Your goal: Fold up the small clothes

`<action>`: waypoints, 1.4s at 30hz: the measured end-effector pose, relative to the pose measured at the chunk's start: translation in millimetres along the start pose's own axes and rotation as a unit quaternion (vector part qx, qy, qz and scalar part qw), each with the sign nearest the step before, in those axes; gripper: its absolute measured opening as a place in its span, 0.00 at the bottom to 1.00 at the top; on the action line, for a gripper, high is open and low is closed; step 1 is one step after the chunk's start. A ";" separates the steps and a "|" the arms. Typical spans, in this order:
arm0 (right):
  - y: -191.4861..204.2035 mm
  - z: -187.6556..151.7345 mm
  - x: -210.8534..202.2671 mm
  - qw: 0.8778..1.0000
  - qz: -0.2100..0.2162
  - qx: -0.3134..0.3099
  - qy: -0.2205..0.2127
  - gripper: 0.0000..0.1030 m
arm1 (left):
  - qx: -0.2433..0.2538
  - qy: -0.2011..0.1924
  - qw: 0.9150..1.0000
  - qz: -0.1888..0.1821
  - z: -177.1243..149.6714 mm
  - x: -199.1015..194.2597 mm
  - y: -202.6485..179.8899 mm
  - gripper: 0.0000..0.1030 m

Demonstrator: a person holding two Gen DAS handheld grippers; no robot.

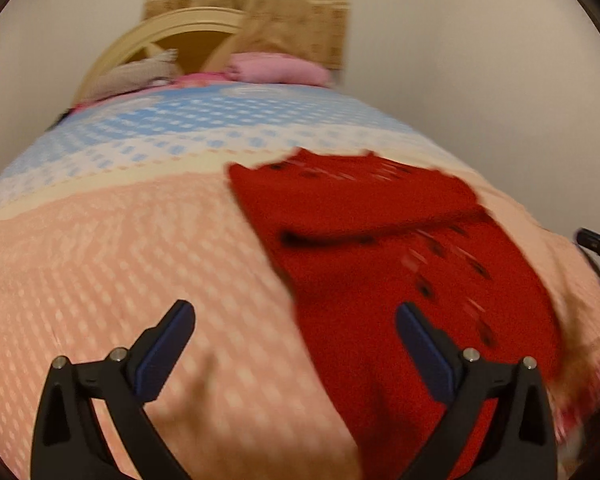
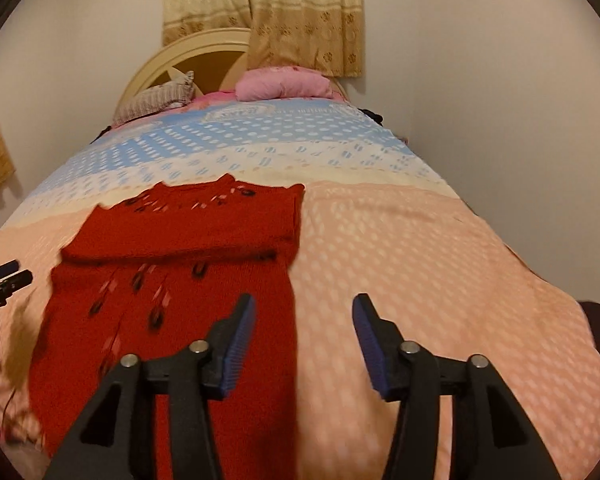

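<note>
You are hovering both claws, left gripper [image 1: 296, 344] and right gripper [image 2: 304, 340], gaping and empty, over the half-folded red sweater [image 2: 172, 280] at centre-left; the lower hem probably needs gripping next.

The small red knitted sweater [image 2: 172, 240] looks woolly and matt with a rough stitch, lying on a soft peach-and-blue dotted cloth bedspread [image 2: 420, 260] — while the black matt plastic right gripper [image 2: 303, 322] carries ribbed blue pads [image 2: 240, 344].

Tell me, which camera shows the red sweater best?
The right wrist view: the red sweater looks sharp there, its folded top and dark pattern clear. The left wrist view shows the same sweater blurred, partly behind a finger.
</note>
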State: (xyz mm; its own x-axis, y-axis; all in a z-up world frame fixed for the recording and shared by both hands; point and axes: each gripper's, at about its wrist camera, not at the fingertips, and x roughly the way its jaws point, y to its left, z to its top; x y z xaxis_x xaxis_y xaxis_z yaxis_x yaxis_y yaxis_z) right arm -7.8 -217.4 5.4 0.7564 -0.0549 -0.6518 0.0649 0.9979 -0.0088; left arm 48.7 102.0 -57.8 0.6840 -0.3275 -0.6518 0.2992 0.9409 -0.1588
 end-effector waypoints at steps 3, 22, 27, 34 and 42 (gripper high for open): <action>-7.4 -27.5 -32.4 0.999 0.031 0.002 0.023 0.54 | -0.016 0.016 0.998 -0.063 -27.5 -16.3 -12.1 1.00; -6.6 -148.8 5.6 0.975 0.133 0.082 0.161 0.60 | -0.027 0.113 0.980 -0.164 -100.7 -39.9 -48.3 0.80; 5.0 -151.6 15.5 0.978 0.119 0.062 0.162 0.60 | -0.043 0.131 0.972 -0.188 -107.2 -32.4 -48.3 0.80; -1.5 -162.2 29.7 0.968 0.146 0.098 0.181 0.26 | -0.066 0.128 0.967 -0.213 -104.8 -25.0 -50.1 0.79; -7.7 -153.0 14.9 0.964 0.170 0.103 0.177 0.07 | -0.075 0.133 0.967 -0.204 -104.1 -24.2 -43.9 0.10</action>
State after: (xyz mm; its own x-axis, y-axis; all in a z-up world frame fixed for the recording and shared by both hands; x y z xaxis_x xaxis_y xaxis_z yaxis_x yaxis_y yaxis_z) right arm -96.5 -220.5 -120.3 0.4902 0.3269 -0.8080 0.0075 0.9254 0.3789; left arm -50.3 77.7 -112.2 0.3280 -0.6596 -0.6763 0.3955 0.7460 -0.5358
